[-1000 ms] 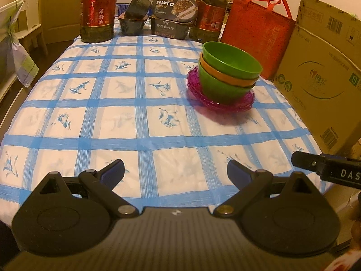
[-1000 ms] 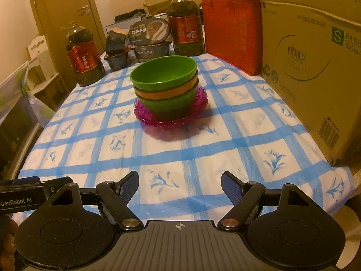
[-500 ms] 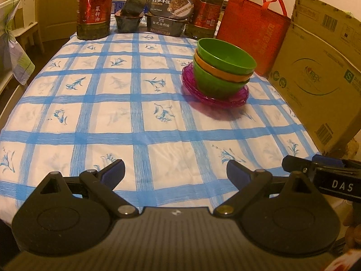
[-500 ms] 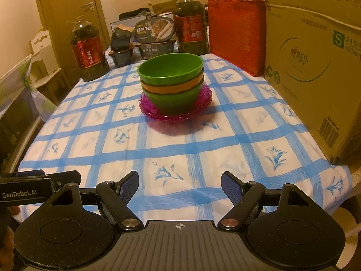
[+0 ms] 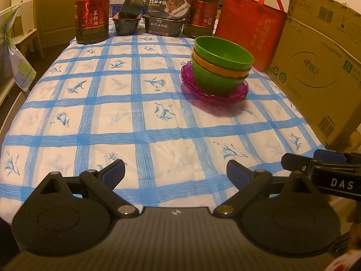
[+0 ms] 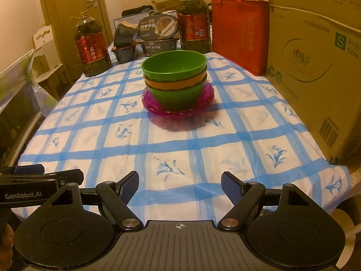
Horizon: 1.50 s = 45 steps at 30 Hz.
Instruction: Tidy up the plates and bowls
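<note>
A stack of bowls (image 5: 222, 66), green, orange, green, stands on stacked purple plates (image 5: 239, 96) on the right half of the blue-checked tablecloth; it also shows mid-table in the right wrist view (image 6: 174, 80), on the plates (image 6: 208, 100). My left gripper (image 5: 176, 171) is open and empty over the table's near edge, well short of the stack. My right gripper (image 6: 179, 181) is open and empty at the near edge, facing the stack. Each gripper appears at the side of the other's view.
Two big oil bottles (image 5: 92, 15) (image 6: 193, 24), black food trays (image 5: 165, 21) and a red bag (image 5: 252, 29) stand at the far end. A large cardboard box (image 6: 315, 67) lines the right side. A white chair (image 6: 45, 52) stands left.
Both grippers have pulled back slightly from the stack and stayed open. The bowls and plates have not moved.
</note>
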Tool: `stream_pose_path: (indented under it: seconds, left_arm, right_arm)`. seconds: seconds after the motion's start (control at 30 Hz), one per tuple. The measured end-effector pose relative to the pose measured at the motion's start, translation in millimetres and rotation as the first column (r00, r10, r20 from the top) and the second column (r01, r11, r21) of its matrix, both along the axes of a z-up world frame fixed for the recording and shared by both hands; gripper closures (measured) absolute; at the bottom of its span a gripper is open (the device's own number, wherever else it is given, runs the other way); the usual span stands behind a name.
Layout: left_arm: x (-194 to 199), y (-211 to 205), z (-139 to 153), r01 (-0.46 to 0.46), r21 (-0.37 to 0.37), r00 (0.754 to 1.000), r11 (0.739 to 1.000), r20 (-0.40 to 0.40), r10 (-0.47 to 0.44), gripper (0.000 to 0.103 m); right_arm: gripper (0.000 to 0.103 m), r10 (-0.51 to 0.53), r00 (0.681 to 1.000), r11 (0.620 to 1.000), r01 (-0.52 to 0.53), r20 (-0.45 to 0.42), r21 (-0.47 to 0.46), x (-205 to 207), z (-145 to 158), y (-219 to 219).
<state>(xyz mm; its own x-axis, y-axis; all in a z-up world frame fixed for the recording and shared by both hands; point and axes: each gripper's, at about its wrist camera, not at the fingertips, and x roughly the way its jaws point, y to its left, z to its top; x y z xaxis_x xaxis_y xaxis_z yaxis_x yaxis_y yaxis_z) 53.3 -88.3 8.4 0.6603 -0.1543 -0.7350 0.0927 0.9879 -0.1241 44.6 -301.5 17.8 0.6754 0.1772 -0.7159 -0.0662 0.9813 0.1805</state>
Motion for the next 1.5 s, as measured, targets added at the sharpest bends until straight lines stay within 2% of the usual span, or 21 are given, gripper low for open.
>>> stream_pose_path:
  seconds: [1.5]
  left_arm:
    - [-1.6, -3.5, -0.1, 0.015, 0.005, 1.000, 1.000, 0.001, -0.015, 0.007]
  right_arm:
    - [0.023, -0.002, 1.000, 1.000, 0.002, -0.013, -0.005, 0.1, -4.9, -2.1]
